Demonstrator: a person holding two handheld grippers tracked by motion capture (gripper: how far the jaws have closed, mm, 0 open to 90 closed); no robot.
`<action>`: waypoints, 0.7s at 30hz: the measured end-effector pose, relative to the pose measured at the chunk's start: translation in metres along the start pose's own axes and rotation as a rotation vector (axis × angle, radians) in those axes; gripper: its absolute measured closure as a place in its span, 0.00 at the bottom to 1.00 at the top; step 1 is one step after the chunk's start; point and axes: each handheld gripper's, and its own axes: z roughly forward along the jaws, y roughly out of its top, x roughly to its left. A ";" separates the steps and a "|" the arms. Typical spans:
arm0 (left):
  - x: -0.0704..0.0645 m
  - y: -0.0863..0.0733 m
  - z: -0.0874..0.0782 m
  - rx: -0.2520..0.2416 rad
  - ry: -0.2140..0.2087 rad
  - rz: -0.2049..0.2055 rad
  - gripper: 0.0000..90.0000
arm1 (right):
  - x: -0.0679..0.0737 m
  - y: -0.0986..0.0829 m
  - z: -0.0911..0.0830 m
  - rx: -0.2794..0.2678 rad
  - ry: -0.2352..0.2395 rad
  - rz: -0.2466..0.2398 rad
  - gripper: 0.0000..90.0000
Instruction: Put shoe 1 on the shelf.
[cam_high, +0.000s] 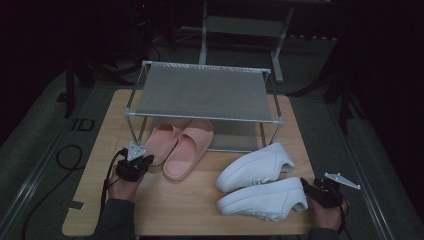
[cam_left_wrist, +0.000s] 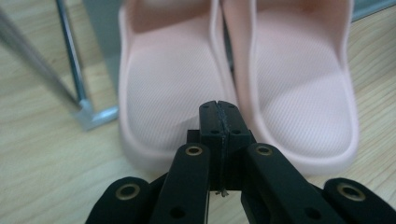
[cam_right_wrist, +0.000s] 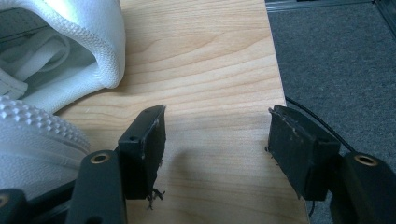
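Pink rubber slippers (cam_high: 177, 144) are lying side by side on the wooden worktop (cam_high: 170, 207), their toes reaching under the near edge of a metal shoe rack (cam_high: 202, 92) and their heels pointing toward the person. Just near of the left slipper's heel, the left claw (cam_high: 141, 159) is hovering; in the left gripper view its jaws are pressing flat together with nothing between them, clenched, right in front of the two slipper heels (cam_left_wrist: 233, 88) and beside a rack leg (cam_left_wrist: 74, 70).

On the right half of the worktop, two white sneakers (cam_high: 260, 187) are lying on their sides, one just beyond the other, toes to the left. The right claw (cam_high: 304, 184) is sitting at the heel of the nearer sneaker. In the right gripper view its jaws are standing wide apart, released, over bare wood near the worktop's right edge, with the sneaker heels (cam_right_wrist: 60, 51) just to the left of them and not between them.
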 end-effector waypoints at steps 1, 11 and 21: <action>0.001 -0.003 -0.001 0.003 0.001 -0.007 1.00 | 0.000 0.000 0.000 0.000 0.000 0.000 0.40; 0.015 -0.021 -0.010 0.028 0.040 -0.062 1.00 | 0.000 0.000 0.000 0.000 0.000 -0.001 0.40; 0.018 -0.028 -0.004 0.076 0.041 -0.067 1.00 | 0.000 0.000 0.000 -0.001 0.000 -0.001 0.40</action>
